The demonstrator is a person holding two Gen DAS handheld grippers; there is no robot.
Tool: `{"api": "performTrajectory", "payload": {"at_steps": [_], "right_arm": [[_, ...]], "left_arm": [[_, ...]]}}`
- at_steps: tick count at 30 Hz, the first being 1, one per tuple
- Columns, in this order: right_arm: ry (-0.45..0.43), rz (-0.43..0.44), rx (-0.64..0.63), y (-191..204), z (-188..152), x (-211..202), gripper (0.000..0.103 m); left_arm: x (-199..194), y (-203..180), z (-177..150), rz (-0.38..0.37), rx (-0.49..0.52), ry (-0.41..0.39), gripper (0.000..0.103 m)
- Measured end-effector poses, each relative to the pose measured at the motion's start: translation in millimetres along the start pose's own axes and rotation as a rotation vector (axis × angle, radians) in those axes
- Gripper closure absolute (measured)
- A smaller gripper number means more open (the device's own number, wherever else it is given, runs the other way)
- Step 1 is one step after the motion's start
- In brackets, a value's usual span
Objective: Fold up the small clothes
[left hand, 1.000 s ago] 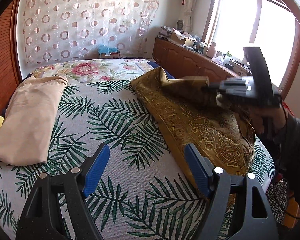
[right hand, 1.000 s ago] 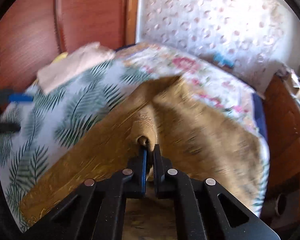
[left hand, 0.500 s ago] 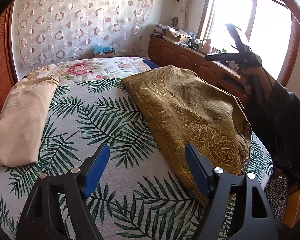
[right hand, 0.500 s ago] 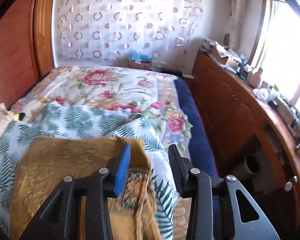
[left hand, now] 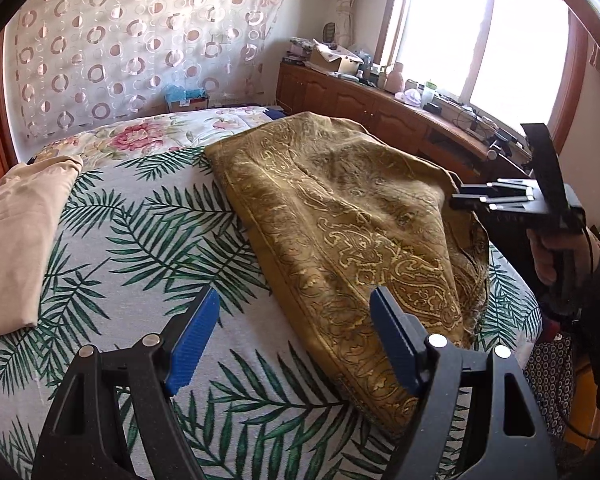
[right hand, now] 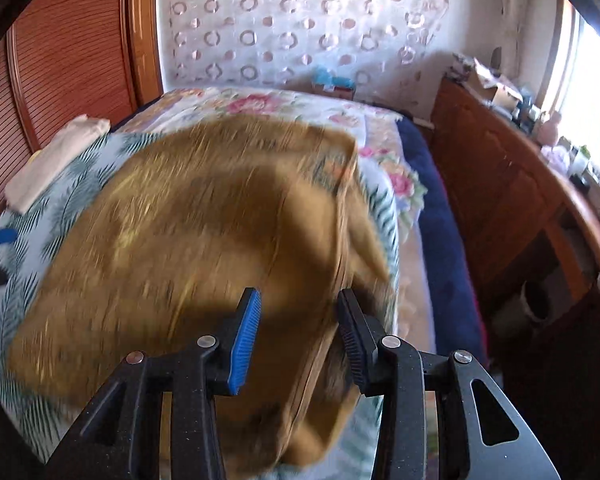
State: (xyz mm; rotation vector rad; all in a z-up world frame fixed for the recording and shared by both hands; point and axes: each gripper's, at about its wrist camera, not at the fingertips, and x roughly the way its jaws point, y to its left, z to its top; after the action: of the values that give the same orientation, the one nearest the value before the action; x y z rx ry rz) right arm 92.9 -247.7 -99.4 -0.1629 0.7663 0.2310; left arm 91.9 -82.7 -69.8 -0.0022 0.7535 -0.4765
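Note:
A gold-brown patterned cloth (left hand: 340, 216) lies folded over on the palm-leaf bedspread (left hand: 148, 232), toward the bed's right side. It shows blurred in the right wrist view (right hand: 188, 240). My left gripper (left hand: 294, 334) is open and empty, low over the bedspread beside the cloth's near edge. My right gripper (right hand: 298, 326) is open and empty above the cloth's right edge. It also shows in the left wrist view (left hand: 516, 200), held by a hand at the right.
A folded beige cloth (left hand: 24, 232) lies at the bed's left side. A wooden cabinet (left hand: 380, 108) with clutter runs along the window wall on the right. A wooden headboard (right hand: 60, 92) stands at the left. A floral quilt (left hand: 140, 136) covers the far bed.
My right gripper let go of the gold cloth, which dropped flat on the bed. It swung up and away, then came back down over the cloth's right edge. My left gripper stayed open.

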Motion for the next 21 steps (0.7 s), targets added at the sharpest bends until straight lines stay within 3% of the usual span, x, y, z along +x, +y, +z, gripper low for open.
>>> {"api": "performTrajectory", "payload": {"at_steps": [5,9,14,21], "right_arm": [[0.013,-0.001,0.017,-8.1,-24.2,-17.0,0.063],[-0.010,0.069,0.023,-14.0,-32.5,-28.0,0.097],[-0.081,0.047,0.091,-47.6,-44.7,-61.1,0.097],[-0.040,0.033,0.102,-60.9,-54.5,-58.8,0.097]], "left_arm": [[5.7,-8.4,-1.5,-0.006,0.011,0.016,0.025],[9.7,-13.1,-2.2,-0.005,0.022,0.028,0.025],[10.9,-14.5,-3.9,-0.009,0.021,0.034,0.025],[17.4,-21.7,-8.9,-0.017,0.035,0.058,0.025]]}}
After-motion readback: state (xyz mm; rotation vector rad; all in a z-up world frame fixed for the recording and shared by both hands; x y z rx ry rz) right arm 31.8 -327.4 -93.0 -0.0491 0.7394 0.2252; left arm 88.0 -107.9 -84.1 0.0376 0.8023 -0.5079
